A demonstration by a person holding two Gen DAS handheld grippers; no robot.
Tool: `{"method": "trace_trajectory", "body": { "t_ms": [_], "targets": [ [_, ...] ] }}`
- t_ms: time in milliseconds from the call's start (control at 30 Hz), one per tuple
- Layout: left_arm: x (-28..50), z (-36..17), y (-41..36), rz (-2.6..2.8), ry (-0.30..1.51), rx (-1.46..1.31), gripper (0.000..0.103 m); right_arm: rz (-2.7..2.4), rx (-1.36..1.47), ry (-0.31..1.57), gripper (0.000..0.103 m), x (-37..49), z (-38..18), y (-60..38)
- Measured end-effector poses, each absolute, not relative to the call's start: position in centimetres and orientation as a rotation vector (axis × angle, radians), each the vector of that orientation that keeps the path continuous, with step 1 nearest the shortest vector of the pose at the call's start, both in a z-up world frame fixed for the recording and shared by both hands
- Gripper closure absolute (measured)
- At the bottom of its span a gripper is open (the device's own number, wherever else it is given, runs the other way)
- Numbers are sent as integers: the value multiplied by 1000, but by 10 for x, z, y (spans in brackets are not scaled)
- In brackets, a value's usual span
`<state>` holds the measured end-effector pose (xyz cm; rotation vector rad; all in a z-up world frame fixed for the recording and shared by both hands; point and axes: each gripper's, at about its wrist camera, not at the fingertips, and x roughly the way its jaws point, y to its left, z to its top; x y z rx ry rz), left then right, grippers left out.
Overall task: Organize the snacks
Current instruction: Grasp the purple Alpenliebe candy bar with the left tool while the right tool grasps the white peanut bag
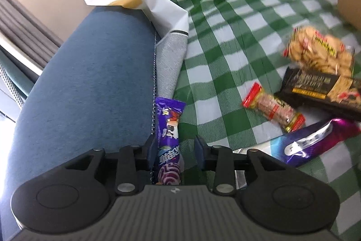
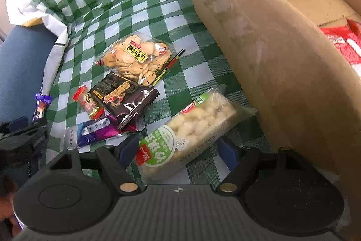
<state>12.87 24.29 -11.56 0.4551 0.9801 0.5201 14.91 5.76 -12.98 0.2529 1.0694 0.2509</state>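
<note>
Beside box wall (image 2: 259, 42), right tongs (image 2: 178, 151) straddle puffed-rice pack (image 2: 191, 130).

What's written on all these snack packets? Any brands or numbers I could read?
Nothing reads surely enough to quote; all the print is Chinese.
Biscuit bag: dark characters on a yellow label, sideways, unclear.
Puffed-rice pack: white characters on green, upside down, unclear.
Black packet: gold print, too small.
Purple stick packet: white characters, blurred.
Red bag in the cardboard box: white print, cut off.
</note>
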Motion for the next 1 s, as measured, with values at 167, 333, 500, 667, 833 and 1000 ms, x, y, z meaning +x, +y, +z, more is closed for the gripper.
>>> {"method": "trace_trajectory", "body": {
  "t_ms": [167, 333, 500, 667, 833, 1000],
  "targets": [
    [131, -127, 242, 526, 1006, 510, 67, 315, 248, 1050, 60, 145, -123, 57],
    [126, -113, 245, 530, 973, 450, 93, 362, 221, 1020, 87, 142, -115, 54],
    [106, -79, 249, 494, 899, 300, 94, 388, 182, 1005, 100, 137, -113, 48],
    [83, -42, 261, 374, 813, -18, 94, 438, 131, 987, 100, 125, -108, 49],
    [73, -36, 272, 261, 867, -288, 98, 504, 74, 975, 100, 110, -99, 49],
    [75, -46, 266, 242, 956, -340, 98, 515, 59, 971, 93, 106, -100, 50]
  ]
}}
